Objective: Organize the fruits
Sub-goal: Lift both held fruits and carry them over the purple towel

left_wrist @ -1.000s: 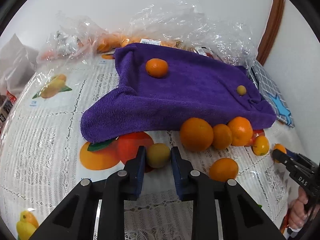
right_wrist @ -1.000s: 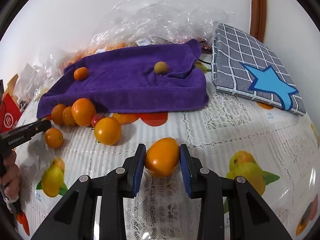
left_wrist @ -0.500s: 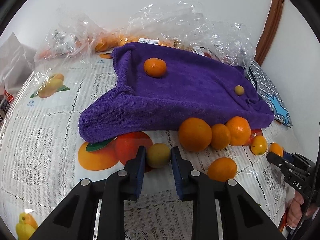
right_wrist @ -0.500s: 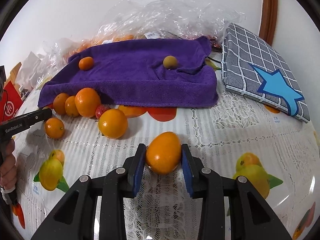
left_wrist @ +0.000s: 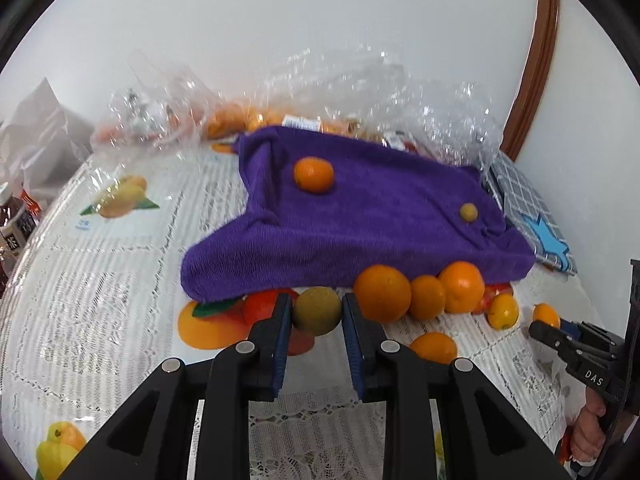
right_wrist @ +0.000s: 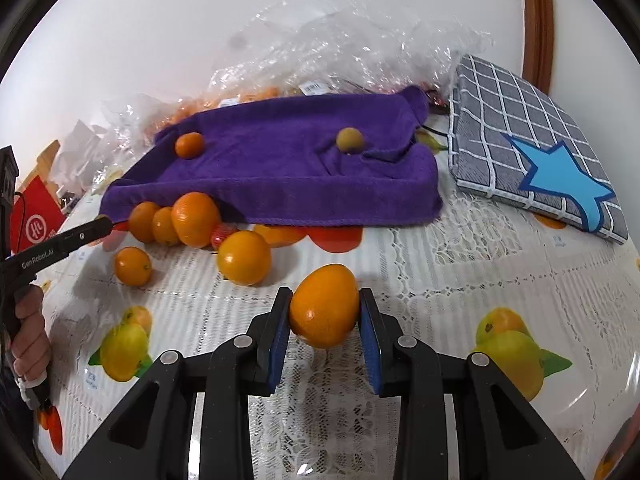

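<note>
My left gripper is shut on a small yellow-green fruit, held above the tablecloth in front of the purple towel. My right gripper is shut on an orange oval fruit, held above the cloth. On the towel lie a small orange and a small greenish fruit; they also show in the right wrist view, the orange and the greenish fruit. Several oranges lie along the towel's front edge, and loose ones in front.
Clear plastic bags with more fruit lie behind the towel by the wall. A grey checked cushion with a blue star lies at the right. A red packet and a bottle stand at the left edge.
Both grippers have risen, each still shut on its fruit. The left gripper has moved forward towards the towel's front edge; the right one has moved slightly forward.
</note>
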{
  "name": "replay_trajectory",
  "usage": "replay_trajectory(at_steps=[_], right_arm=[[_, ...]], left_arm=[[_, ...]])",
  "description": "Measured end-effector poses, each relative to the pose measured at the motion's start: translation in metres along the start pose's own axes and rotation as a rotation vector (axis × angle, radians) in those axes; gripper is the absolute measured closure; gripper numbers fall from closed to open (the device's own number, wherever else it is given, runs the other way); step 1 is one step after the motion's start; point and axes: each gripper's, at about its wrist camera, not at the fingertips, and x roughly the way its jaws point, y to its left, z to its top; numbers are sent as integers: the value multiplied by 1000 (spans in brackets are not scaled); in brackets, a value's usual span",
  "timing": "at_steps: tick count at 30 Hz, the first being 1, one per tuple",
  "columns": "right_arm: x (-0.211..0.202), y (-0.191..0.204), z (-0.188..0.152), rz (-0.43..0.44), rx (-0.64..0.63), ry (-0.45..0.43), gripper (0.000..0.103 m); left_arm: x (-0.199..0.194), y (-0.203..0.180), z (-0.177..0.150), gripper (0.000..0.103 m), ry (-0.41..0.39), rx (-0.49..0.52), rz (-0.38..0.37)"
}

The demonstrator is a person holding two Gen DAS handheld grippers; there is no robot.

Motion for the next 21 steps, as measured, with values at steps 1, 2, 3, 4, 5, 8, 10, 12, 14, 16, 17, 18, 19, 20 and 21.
replay_trajectory(at_steps=[1,2,3,4,5,8,10,12,14,16,17,18,19,20,21], right_arm=[[0,0,0,1,0,-3,70],[-1,0,0,2,2,-7,70],[-2,-1,-1,3,7,-10,70],[-3,-1,-1,2,12,-13,70],[-4,-3,-1,1,18,-17,70],[-8,-6,-2,1,38,-35,70],[-9,-8,-2,6,43,-44,70],[-11,-11,-3,14,58,-58,70],[-14,-15,-3,14,80,-71,70],[-14,-19,-3,21,96,-72,70],[-14,-20,-3,30,98,-66,70],[-13,-20,-2,33,99,-61,70],[-13,-19,-2,29,99,-59,70],[-12,-18,0,25,96,-55,70],[-12,-17,2,23,93,-54,70]], left_arm=[[-1,1,0,79,-8,-1,2],[-3,1,1,79,-14,-3,4],[-3,1,1,79,-19,-5,6],[-3,2,1,79,-20,-6,6],[-4,2,2,79,-24,-8,6],[-7,3,1,79,-37,-10,7],[-9,3,1,79,-45,-13,8],[-10,2,1,79,-52,-15,8],[-11,2,1,79,-57,-14,9],[-12,1,0,79,-64,-11,6],[-13,0,0,79,-68,-10,6],[-14,0,0,79,-71,-9,5],[-14,0,1,79,-73,-8,2],[-14,0,1,79,-75,-7,1],[-15,-1,1,79,-75,-6,-1]])
